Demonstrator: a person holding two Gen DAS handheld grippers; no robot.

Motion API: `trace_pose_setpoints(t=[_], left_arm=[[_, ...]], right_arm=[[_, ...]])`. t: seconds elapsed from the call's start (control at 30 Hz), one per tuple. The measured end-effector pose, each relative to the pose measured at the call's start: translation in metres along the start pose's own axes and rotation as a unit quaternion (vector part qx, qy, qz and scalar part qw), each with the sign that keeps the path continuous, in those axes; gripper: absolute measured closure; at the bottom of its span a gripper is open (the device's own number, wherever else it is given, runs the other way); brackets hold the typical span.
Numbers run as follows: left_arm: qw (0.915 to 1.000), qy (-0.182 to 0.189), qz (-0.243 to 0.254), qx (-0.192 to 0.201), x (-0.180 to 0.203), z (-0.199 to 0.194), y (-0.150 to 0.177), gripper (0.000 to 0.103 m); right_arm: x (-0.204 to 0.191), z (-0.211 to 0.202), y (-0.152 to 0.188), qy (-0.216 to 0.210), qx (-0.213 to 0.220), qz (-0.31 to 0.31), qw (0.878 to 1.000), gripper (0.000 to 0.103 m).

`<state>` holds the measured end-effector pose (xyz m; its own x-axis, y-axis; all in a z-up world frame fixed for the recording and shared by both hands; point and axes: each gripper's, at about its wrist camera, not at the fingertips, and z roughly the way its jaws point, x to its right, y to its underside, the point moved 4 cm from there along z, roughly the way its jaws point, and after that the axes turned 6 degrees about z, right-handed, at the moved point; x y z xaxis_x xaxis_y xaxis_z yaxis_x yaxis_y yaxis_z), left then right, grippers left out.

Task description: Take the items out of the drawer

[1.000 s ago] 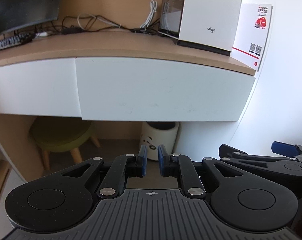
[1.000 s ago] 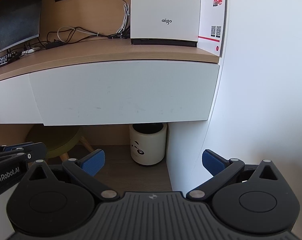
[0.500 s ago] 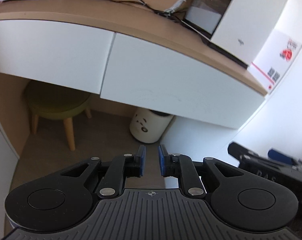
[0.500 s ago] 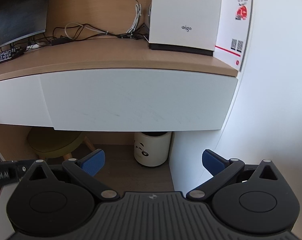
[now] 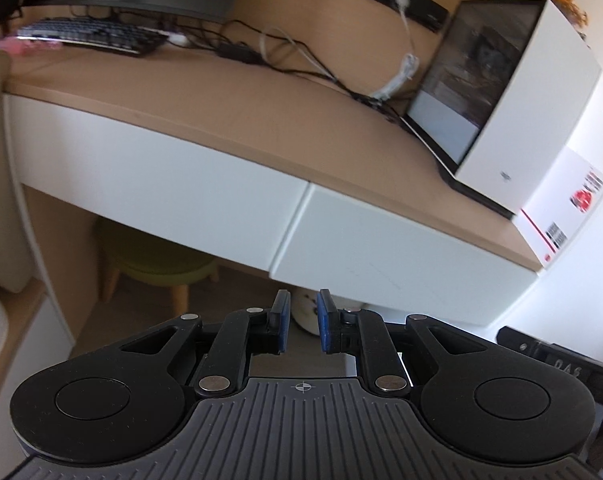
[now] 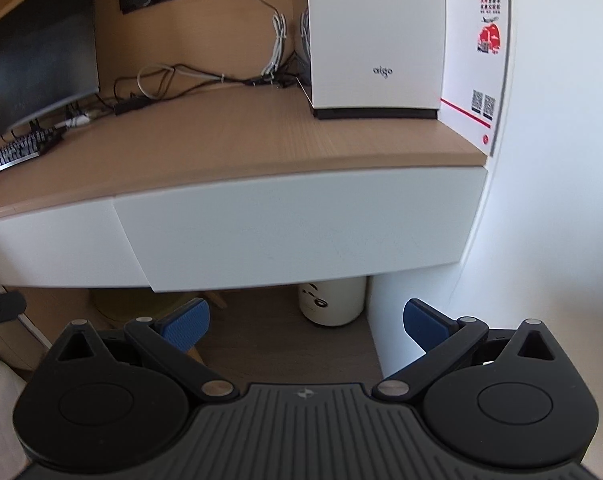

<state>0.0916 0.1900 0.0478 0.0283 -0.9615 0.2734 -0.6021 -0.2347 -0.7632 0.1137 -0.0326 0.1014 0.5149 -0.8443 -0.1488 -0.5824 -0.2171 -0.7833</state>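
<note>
A black monitor [image 6: 33,60] and keyboard [image 6: 13,152] sat at the left of the wooden desk [image 6: 241,148], w/ tangled cables [image 6: 173,80] mid-desk and a white "aigo" PC case [image 6: 375,36] beside a red-and-white card [image 6: 477,68] at the right end. Below the desktop, the right-hand white drawer [image 6: 297,228] stood closed, a green stool [image 5: 161,260] and white bin [image 6: 333,300] underneath. The left gripper [image 5: 301,320] had its blue pads nearly together w/ nothing between them; the right gripper [image 6: 305,320] was spread wide, also empty, both short of the drawer front.
</note>
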Motion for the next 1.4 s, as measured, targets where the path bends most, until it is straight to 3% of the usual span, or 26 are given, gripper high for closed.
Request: trace_pose_setpoints(t=[0.13, 0.23, 0.5, 0.57, 0.63, 0.73, 0.9, 1.1, 1.4], left_arm=[[0.9993, -0.016, -0.033, -0.007, -0.005, -0.001, -0.011, 0.087], [0.9987, -0.004, -0.049, -0.012, 0.001, 0.001, -0.018, 0.087], [0.9998, -0.015, 0.003, 0.015, 0.031, 0.041, -0.067, 0.087], [1.0000, -0.004, 0.006, 0.005, 0.036, 0.062, -0.077, 0.087], [0.9999, -0.014, 0.005, -0.005, 0.037, 0.084, -0.085, 0.087], [0.9990, -0.020, -0.024, -0.031, 0.032, 0.111, -0.094, 0.087], [0.9962, -0.029, -0.021, -0.079, 0.025, 0.143, -0.106, 0.087], [0.9938, -0.035, -0.034, -0.100, 0.017, 0.162, -0.114, 0.087], [0.9906, -0.032, -0.007, -0.133, 0.019, 0.177, -0.112, 0.087]], right_arm=[[-0.006, 0.005, -0.018, -0.016, -0.003, 0.019, 1.000, 0.000], [-0.013, 0.006, -0.035, -0.031, 0.003, 0.009, 0.999, 0.000], [-0.012, 0.031, -0.070, -0.051, 0.034, -0.054, 0.997, 0.000], [-0.011, 0.038, -0.075, -0.059, 0.032, -0.069, 0.995, 0.000], [-0.012, 0.045, -0.077, -0.067, 0.033, -0.097, 0.992, 0.000], [-0.012, 0.061, -0.078, -0.063, 0.029, -0.143, 0.987, 0.000], [-0.009, 0.091, -0.081, -0.068, -0.009, -0.153, 0.986, 0.000], [-0.016, 0.110, -0.083, -0.090, -0.031, -0.166, 0.982, 0.000], [-0.028, 0.126, -0.080, -0.100, -0.057, -0.165, 0.980, 0.000]])
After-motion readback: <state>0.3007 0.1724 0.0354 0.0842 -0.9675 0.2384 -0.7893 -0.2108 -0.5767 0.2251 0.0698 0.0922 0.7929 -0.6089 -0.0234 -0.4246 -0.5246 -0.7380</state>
